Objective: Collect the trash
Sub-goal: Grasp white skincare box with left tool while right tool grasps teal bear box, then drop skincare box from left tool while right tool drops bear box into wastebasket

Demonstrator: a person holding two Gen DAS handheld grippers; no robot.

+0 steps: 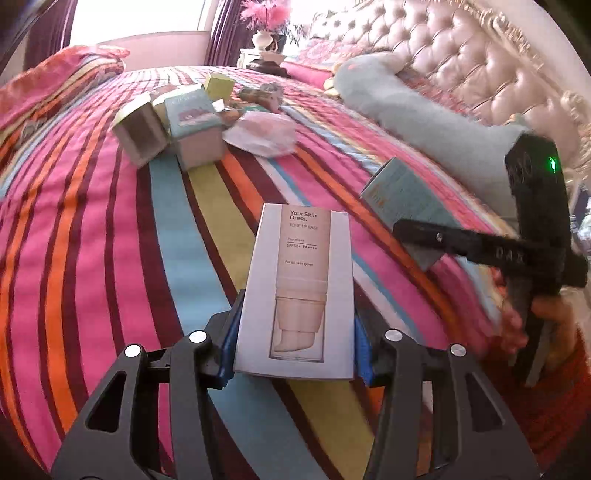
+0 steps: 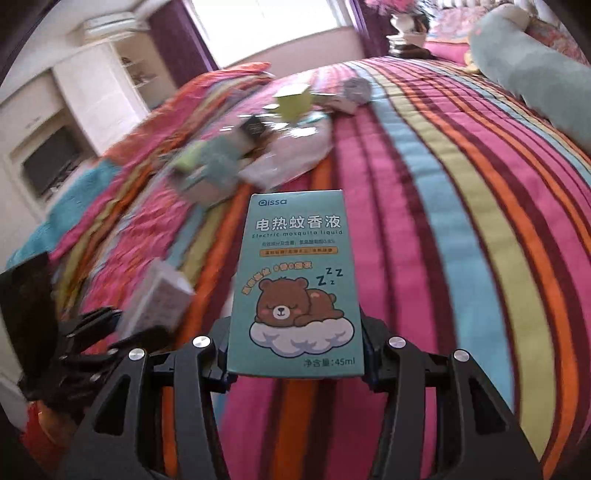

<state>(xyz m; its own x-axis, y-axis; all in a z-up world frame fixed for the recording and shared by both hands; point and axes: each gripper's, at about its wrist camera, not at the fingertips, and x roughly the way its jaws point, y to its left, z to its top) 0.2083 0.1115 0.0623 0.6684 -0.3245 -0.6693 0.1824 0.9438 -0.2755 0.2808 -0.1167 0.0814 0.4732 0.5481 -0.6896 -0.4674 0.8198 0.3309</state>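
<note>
My left gripper (image 1: 295, 345) is shut on a white "Your Skin Dress" box (image 1: 297, 291), held above the striped bedspread (image 1: 92, 258). My right gripper (image 2: 295, 350) is shut on a teal mosquito-liquid box (image 2: 295, 284) with a sleeping bear on it. In the left wrist view the right gripper (image 1: 458, 240) shows at the right with the teal box (image 1: 406, 199) in it. In the right wrist view the left gripper (image 2: 92, 332) shows at the lower left, blurred, with the white box (image 2: 159, 295). A pile of boxes (image 1: 192, 125) and a crumpled plastic bag (image 1: 262, 134) lies farther up the bed.
A long pale blue plush pillow (image 1: 424, 110) lies along the tufted headboard (image 1: 461, 55). A folded striped quilt (image 1: 55, 81) sits at the far left of the bed. A nightstand with a vase of pink flowers (image 1: 264, 22) stands by the window. White shelving (image 2: 92, 92) is beyond the bed.
</note>
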